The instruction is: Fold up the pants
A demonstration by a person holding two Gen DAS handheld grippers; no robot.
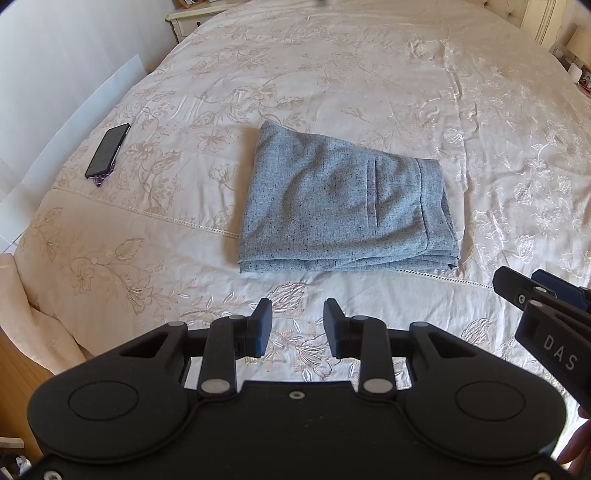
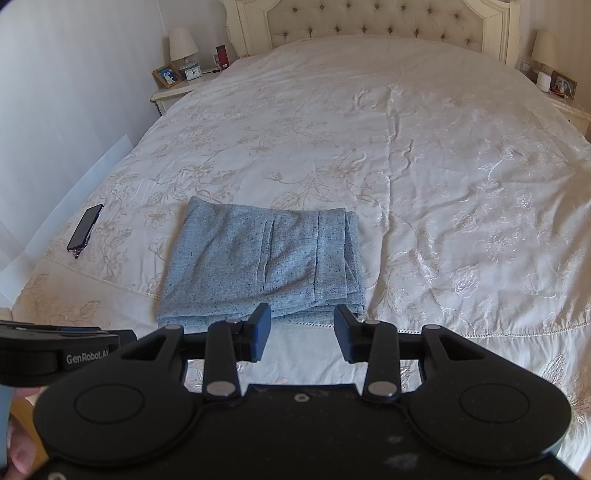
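Note:
Grey speckled pants point(image 1: 343, 203) lie folded into a compact, layered rectangle on the cream bedspread point(image 1: 369, 74), a back pocket slit facing up. They also show in the right wrist view point(image 2: 266, 258). My left gripper point(image 1: 297, 328) is open and empty, held above the bed just short of the pants' near edge. My right gripper point(image 2: 302, 334) is open and empty, hovering over the near right corner of the pants. The right gripper's body shows at the right edge of the left wrist view point(image 1: 546, 314). The left gripper's body shows at the left of the right wrist view point(image 2: 59, 350).
A black phone point(image 1: 108, 150) lies on the bedspread left of the pants, also in the right wrist view point(image 2: 85, 227). Nightstands with lamps point(image 2: 183, 46) flank a tufted headboard point(image 2: 373, 22). A white wall point(image 2: 55, 110) runs along the left.

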